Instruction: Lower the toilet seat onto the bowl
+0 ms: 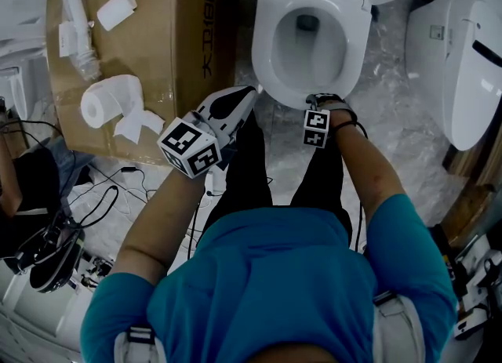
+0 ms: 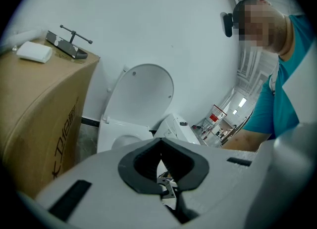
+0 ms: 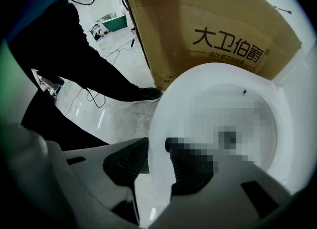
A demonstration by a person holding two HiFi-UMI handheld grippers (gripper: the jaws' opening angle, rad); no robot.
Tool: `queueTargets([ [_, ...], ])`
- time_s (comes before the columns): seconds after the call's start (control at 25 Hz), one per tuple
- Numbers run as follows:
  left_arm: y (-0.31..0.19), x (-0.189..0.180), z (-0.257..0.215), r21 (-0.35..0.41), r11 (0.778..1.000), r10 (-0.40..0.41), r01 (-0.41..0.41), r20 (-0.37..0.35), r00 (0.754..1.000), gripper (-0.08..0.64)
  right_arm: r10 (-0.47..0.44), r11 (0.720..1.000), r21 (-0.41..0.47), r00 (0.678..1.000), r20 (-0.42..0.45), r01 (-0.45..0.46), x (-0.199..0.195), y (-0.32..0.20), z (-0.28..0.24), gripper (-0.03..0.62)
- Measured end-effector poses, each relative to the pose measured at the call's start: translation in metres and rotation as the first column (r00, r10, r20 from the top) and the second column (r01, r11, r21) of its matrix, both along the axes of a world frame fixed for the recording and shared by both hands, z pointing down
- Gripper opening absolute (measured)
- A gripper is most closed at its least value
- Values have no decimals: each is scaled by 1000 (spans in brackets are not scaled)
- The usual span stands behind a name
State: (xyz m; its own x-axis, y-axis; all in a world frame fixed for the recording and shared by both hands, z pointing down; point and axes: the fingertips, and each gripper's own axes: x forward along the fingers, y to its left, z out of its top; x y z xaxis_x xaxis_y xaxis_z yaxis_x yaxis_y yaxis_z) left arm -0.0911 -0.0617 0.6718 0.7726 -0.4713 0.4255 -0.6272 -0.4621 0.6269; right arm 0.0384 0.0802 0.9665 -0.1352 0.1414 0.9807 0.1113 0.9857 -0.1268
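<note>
**Jaws pinching the seat's front edge over the bowl**

On the left, the left gripper [image 2: 159,160] is hanging idle, its jaws pressed together on nothing. It is pointing toward the toilet from just beside the cardboard box [image 1: 157,40].

To its right, the right gripper [image 3: 156,161] is doing the work. Its jaws are closing on the front edge of the seat [image 1: 263,48], with one pad on each face of the white rim.

From the head view the seat is looking flat or nearly flat over the bowl [image 1: 310,52]. Whether the two are already touching I cannot tell.

Doing this step well probably means easing the edge down slowly rather than letting it drop. It also means loosening the grip only once the seat is bearing on the bowl, and keeping the idle gripper out from underneath.

The seat is showing as a smooth, glossy white oval ring, while the lid [image 2: 141,94] is standing upright behind it.
</note>
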Motion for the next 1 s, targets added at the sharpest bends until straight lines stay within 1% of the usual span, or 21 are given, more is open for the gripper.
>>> queueTargets([
  [0.28,-1,2,-12,11,1000,-3,3,-3,1000,5,60,998,-16,998,32,-60,4,-4,-11,151],
  [0.4,-2,1,-26,24,1000,-5,5,1,1000,5,78,997,-21,994,72,-77,4,-9,-32,156],
  [0.48,-4,1,-41,36,999,-8,8,4,1000,5,113,994,-25,988,109,-110,4,-14,-54,156],
  [0.68,-15,5,-93,101,995,-10,9,11,1000,5,237,971,-22,950,206,-237,6,-49,-120,155],
  [0.84,-20,7,-141,149,989,-17,15,11,1000,5,304,948,5,913,271,-317,11,-77,-179,137],
  [1.0,-32,9,-190,209,977,-31,29,4,1000,5,359,918,35,864,353,-395,16,-118,-248,119],
])
